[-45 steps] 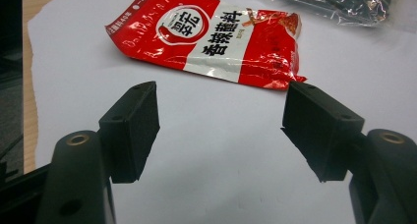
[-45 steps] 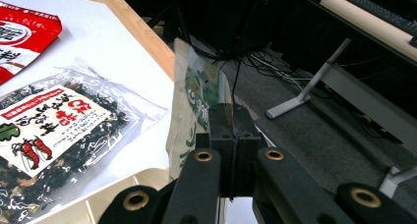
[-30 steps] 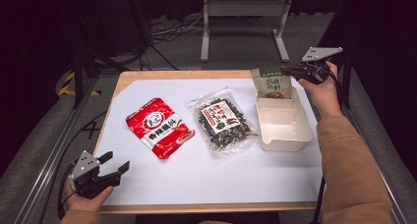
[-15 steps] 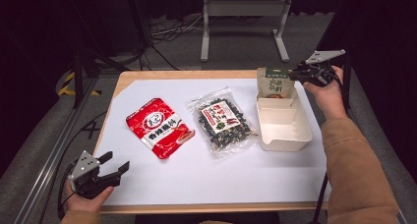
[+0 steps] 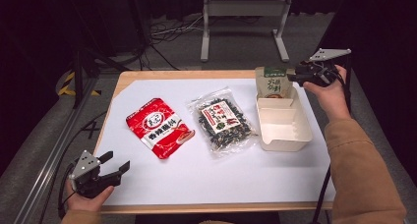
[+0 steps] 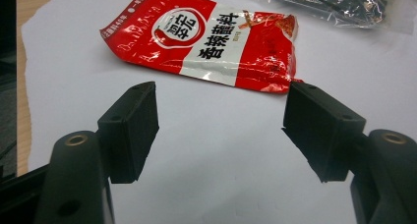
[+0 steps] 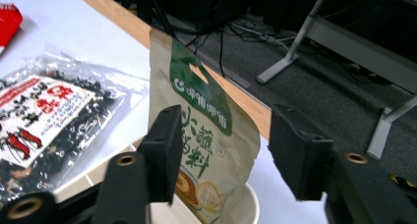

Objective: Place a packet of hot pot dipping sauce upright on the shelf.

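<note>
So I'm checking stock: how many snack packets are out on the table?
3. A red packet lies flat left of centre, a clear packet of dark bits lies beside it, and a green-and-tan pouch stands in the white tray.

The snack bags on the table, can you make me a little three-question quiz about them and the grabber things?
1. True or false: the green and tan pouch stands upright in the far end of the white tray.
2. Which bag lies closest in front of the left gripper? A) the red packet B) the clear bag of dark bits C) the pouch.
3. Fill in: the right gripper's jaws are ____, with the pouch in front of them.

Key: 1 true; 2 A; 3 open.
</note>
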The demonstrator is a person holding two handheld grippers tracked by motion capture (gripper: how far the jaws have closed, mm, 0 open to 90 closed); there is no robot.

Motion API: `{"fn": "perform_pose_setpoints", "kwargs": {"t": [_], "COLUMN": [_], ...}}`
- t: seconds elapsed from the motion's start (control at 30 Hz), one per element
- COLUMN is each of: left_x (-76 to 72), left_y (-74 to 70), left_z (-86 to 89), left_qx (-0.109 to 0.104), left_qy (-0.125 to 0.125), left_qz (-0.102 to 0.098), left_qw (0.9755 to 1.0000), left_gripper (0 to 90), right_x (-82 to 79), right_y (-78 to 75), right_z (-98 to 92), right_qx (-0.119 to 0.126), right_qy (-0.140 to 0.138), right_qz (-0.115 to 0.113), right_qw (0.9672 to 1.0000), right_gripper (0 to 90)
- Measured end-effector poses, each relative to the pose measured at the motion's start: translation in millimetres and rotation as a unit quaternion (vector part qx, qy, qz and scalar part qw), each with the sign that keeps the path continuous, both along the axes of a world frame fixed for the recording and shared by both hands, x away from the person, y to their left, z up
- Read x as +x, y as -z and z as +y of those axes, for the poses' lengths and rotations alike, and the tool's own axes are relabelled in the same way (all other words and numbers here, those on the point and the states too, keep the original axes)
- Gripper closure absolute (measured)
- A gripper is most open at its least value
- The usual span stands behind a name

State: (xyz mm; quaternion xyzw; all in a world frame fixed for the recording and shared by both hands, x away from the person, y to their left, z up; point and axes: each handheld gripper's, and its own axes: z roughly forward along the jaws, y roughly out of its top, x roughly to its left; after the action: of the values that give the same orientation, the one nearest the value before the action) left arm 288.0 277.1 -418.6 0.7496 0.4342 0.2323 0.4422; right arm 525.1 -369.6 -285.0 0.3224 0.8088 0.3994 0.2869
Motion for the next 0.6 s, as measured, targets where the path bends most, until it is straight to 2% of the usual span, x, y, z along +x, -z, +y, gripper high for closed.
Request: {"fn": "perform_pose_setpoints", "kwargs": {"t": [0.1,0.2,0.27,0.33,0.47,0.5,0.53,0.57,0.6], "left_x": [1.4,4.1,6.7,9.7,15.8,15.8,19.1,19.1,22.5], "left_y": [-0.3,-2.0,-3.4,-4.6,-7.3,-7.3,-9.3,-9.3,-11.2], "left_z": [-0.9,-1.3,-2.1,-3.4,-6.2,-6.2,-7.4,-7.4,-8.6], "left_qx": [-0.003,-0.004,-0.006,-0.006,-0.006,-0.006,-0.006,-0.006,-0.004], "left_qy": [0.001,0.005,0.006,0.008,0.013,0.013,0.016,0.016,0.018], "left_qz": [-0.001,-0.001,-0.001,-0.005,-0.009,-0.009,-0.011,-0.011,-0.013], "left_qw": [1.0,1.0,1.0,0.9999,0.9999,0.9999,0.9998,0.9998,0.9997], "left_gripper": [29.7,29.8,29.8,29.7,29.7,29.7,29.8,29.9,30.1], "right_x": [-4.7,-15.0,-23.9,-34.0,-52.0,-52.0,-61.2,-61.2,-71.3], "right_y": [-3.4,-9.4,-14.1,-18.2,-22.1,-22.1,-21.9,-21.9,-20.6], "right_z": [0.5,2.3,4.7,7.5,12.8,12.8,16.2,16.2,19.5], "right_qx": [0.006,0.028,0.029,0.032,0.047,0.047,0.05,0.05,0.057], "right_qy": [0.008,0.015,0.016,0.014,0.003,0.003,-0.004,-0.004,-0.015], "right_qz": [-0.007,-0.01,-0.015,-0.027,-0.016,-0.016,-0.012,-0.012,-0.015], "right_qw": [0.9999,0.9994,0.9993,0.999,0.9988,0.9988,0.9987,0.9987,0.9982], "right_gripper": [41.4,39.8,39.0,37.0,37.6,37.6,37.7,37.7,37.7]}}
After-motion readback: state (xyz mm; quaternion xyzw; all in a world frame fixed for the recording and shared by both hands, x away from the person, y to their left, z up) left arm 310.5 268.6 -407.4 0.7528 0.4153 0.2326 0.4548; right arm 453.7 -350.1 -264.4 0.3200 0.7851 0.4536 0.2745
